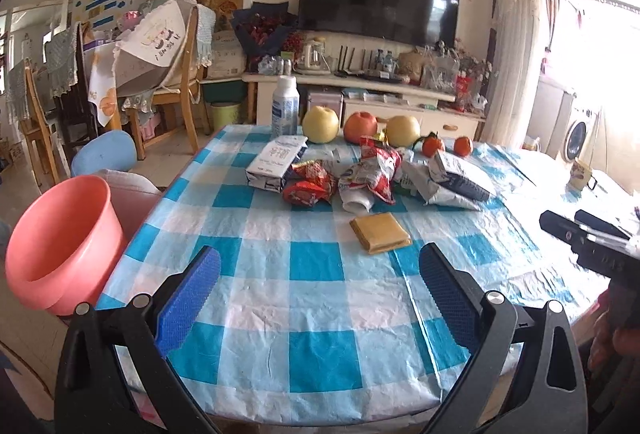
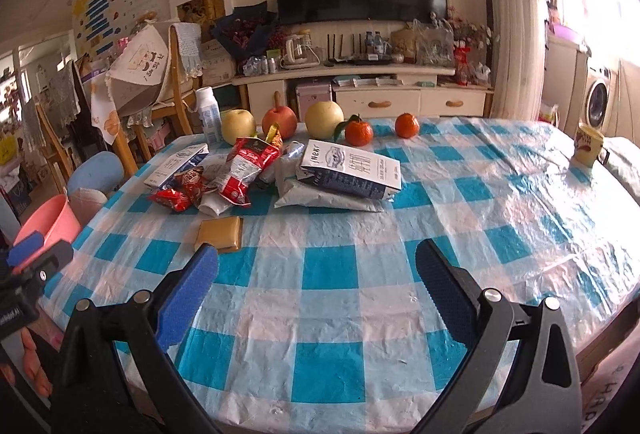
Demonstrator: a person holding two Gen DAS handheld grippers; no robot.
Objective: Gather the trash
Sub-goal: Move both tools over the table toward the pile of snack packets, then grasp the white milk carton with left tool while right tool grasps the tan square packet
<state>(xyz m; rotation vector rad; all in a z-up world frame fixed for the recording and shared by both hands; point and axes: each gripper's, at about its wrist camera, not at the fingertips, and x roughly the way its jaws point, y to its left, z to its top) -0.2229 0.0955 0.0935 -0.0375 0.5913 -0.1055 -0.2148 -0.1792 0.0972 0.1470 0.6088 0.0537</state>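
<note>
Both grippers (image 1: 320, 266) (image 2: 318, 266) hover spread over the checked plastic tablecloth (image 2: 328, 298), near crumpled foil wrappers (image 2: 244, 169).

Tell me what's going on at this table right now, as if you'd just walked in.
A person holds two grippers over a checked tablecloth, both open and empty. The left gripper and right gripper hover at the near edge. Nothing is collected yet: crumpled red snack wrappers, milk cartons and a flat tan packet lie mid-table before a row of fruit. A pink bucket waits left of the table.
</note>
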